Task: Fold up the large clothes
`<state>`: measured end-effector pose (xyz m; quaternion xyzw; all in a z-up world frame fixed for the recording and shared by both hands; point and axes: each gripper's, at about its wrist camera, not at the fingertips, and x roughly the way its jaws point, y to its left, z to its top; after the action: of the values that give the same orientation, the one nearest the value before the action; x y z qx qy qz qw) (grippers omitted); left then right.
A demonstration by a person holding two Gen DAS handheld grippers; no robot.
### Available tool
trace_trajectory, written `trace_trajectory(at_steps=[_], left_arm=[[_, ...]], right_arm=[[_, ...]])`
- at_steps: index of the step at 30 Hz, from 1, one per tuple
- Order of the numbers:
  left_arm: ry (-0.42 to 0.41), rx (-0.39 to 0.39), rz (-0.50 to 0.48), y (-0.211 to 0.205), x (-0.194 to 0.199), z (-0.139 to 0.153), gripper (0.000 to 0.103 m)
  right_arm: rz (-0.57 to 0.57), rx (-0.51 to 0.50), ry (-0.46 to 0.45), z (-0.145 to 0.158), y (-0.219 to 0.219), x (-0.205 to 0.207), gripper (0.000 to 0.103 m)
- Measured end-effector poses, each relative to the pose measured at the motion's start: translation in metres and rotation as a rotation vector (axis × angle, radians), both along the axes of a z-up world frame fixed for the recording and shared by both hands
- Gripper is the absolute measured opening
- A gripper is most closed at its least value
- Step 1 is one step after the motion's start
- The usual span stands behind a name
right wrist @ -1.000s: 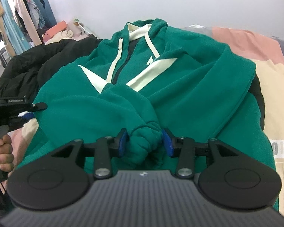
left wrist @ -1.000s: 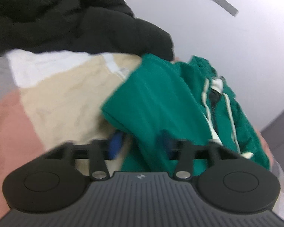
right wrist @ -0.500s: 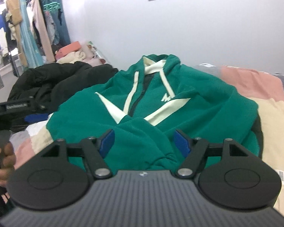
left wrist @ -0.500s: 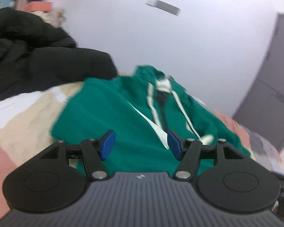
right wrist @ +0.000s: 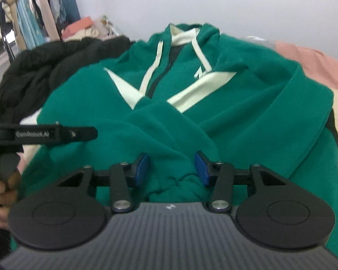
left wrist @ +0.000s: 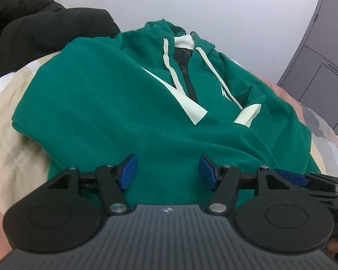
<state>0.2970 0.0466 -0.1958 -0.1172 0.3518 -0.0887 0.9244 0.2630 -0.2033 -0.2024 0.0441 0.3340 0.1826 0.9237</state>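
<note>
A green hoodie (left wrist: pixel 115 103) with cream stripes and drawstrings lies face up on the bed, and both sleeves are folded across its chest (right wrist: pixel 169 121). My left gripper (left wrist: pixel 166 172) hovers open over the hoodie's lower front, with nothing pinched between its blue pads (left wrist: pixel 128 171). In the right wrist view it shows as a black finger (right wrist: pixel 42 132) held by a hand (right wrist: pixel 0 193). My right gripper (right wrist: pixel 171 168) is closing on the bunched sleeve cuff (right wrist: pixel 176 185), and the green fabric fills the gap between its pads. Its blue tip (left wrist: pixel 290 176) shows at the right of the left wrist view.
A black puffer jacket (left wrist: pixel 33 29) is heaped left of the hoodie. The bed cover (left wrist: pixel 9 157) is beige and pink patchwork. A grey door (left wrist: pixel 322 56) stands at the right, a white wall behind. Hanging clothes (right wrist: pixel 29 11) and a pile of garments (right wrist: pixel 85 27) are far left.
My left gripper swung from the hoodie's left edge round to face its front, and its jaws widened a little. My right gripper opened off the cuff, then narrowed around it again.
</note>
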Motion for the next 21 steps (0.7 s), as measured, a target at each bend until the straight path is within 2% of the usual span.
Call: trace_trajectory(at_steps=[4, 8, 12, 14, 16, 21], left_arm=[[-0.013, -0.015, 0.004, 0.001, -0.002, 0.006, 0.066], [-0.061, -0.084, 0.011, 0.008, -0.007, 0.029, 0.069], [-0.096, -0.062, 0.001, 0.006, 0.001, 0.057, 0.071], [-0.115, -0.061, -0.01, 0.007, 0.014, 0.073, 0.072], [-0.109, -0.069, -0.01, 0.01, 0.037, 0.085, 0.072], [-0.063, -0.104, 0.009, 0.022, 0.128, 0.094, 0.073]], right_arm=[[0.003, 0.003, -0.007, 0.0, 0.001, -0.001, 0.048], [-0.032, 0.103, -0.015, 0.013, -0.011, -0.003, 0.05], [-0.044, 0.188, -0.034, 0.036, -0.019, 0.004, 0.051], [-0.05, 0.189, 0.004, 0.047, -0.019, 0.021, 0.05], [-0.07, 0.157, -0.002, 0.058, -0.02, 0.041, 0.051], [-0.091, 0.192, 0.002, 0.074, -0.027, 0.113, 0.052]])
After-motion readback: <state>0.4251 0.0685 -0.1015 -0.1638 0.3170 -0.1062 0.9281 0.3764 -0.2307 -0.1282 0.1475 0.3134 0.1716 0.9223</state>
